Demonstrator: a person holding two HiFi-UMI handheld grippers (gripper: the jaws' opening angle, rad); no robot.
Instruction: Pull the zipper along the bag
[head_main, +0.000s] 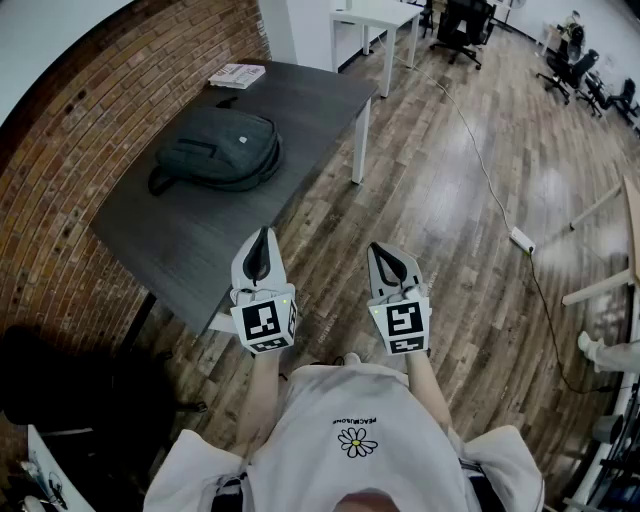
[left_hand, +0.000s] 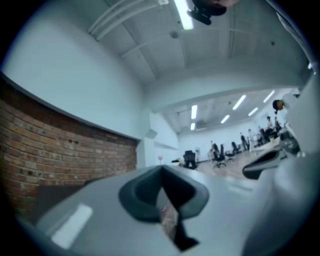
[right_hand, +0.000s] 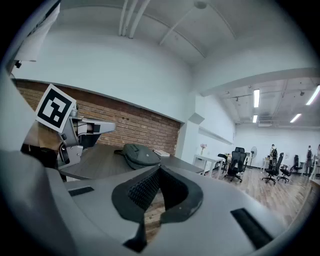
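As the bag (head_main: 218, 150) lies untouched, left gripper (head_main: 263, 235) and right gripper (head_main: 380, 252) have fingers closed.

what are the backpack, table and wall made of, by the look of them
Backpack: probably woven synthetic fabric, matte dark grey; it slumps softly.
Table: dark matte top, likely wood or laminate, faint grain.
Wall: red brick, rough, mortar lines visible.

Open tabletop (head_main: 195, 235) before the backpack (head_main: 215, 150)

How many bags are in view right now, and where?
1: a dark backpack lying on the grey table beside the brick wall. A dark shape below the table's near end is too dim to identify; it may be another.
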